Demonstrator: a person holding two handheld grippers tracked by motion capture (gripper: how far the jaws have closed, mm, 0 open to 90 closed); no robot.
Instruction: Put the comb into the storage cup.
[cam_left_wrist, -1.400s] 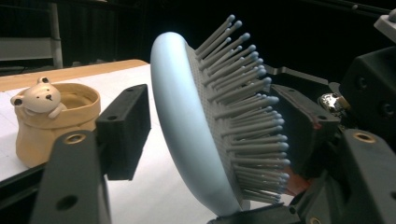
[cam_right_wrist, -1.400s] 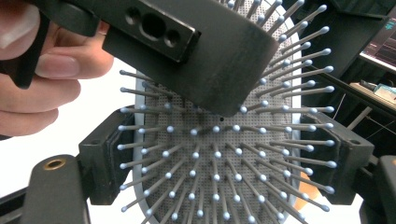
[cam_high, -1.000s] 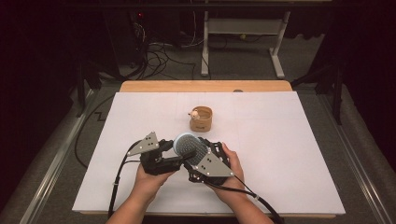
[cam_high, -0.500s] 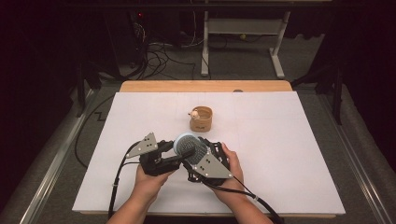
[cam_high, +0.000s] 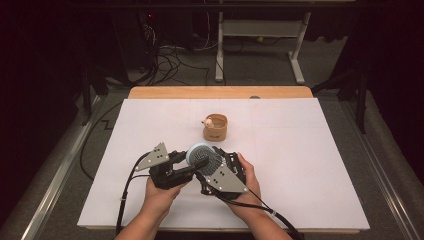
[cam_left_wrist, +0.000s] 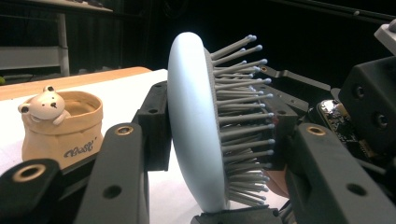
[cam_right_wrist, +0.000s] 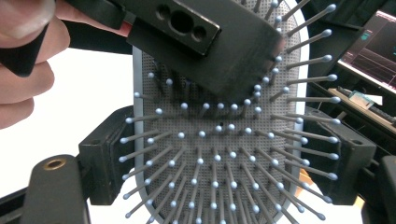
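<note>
On the white table (cam_high: 310, 165), both grippers clamp the pale-blue oval bristled hairbrush (cam_high: 199, 154): left gripper (cam_high: 175, 167) front-to-back, right gripper (cam_high: 215, 172) across its rigid rim; bristles likely flex.

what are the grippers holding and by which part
A light blue hairbrush, by its head. The left hand-held gripper clamps its smooth back and bristle face; the right hand-held gripper holds the head's two side edges.
</note>
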